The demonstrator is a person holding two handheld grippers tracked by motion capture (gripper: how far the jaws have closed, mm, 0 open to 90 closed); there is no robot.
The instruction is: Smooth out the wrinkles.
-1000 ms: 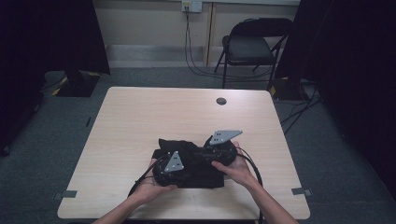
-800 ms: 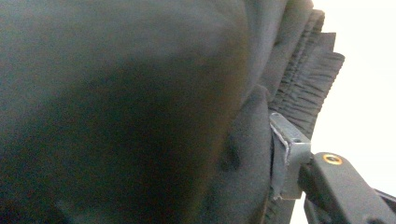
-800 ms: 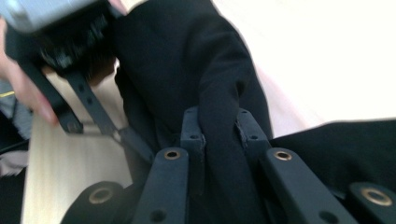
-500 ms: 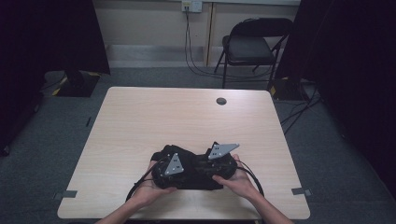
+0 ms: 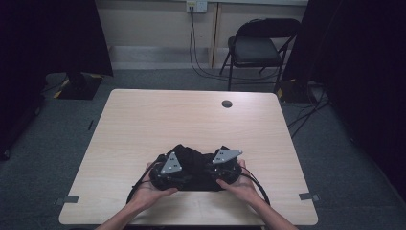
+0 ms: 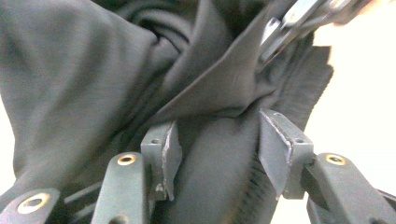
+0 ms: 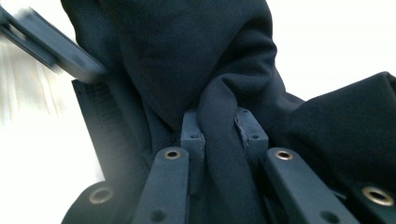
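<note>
Found black garment (image 5: 192, 156) bunched at 6 o'clock on table (image 5: 143, 120), near the front edge. Logged right gripper (image 7: 219, 128) dropped from its raised hold a second back, clenched on a fold; left gripper (image 6: 217, 140) just eased wider, released, cloth loose between jaws. Judged lift over, left regrip likely next.

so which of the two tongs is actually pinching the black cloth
The right tongs: their pads squeeze a fold of the black cloth. The left tongs stand wider, with cloth lying loose between the pads.
</note>
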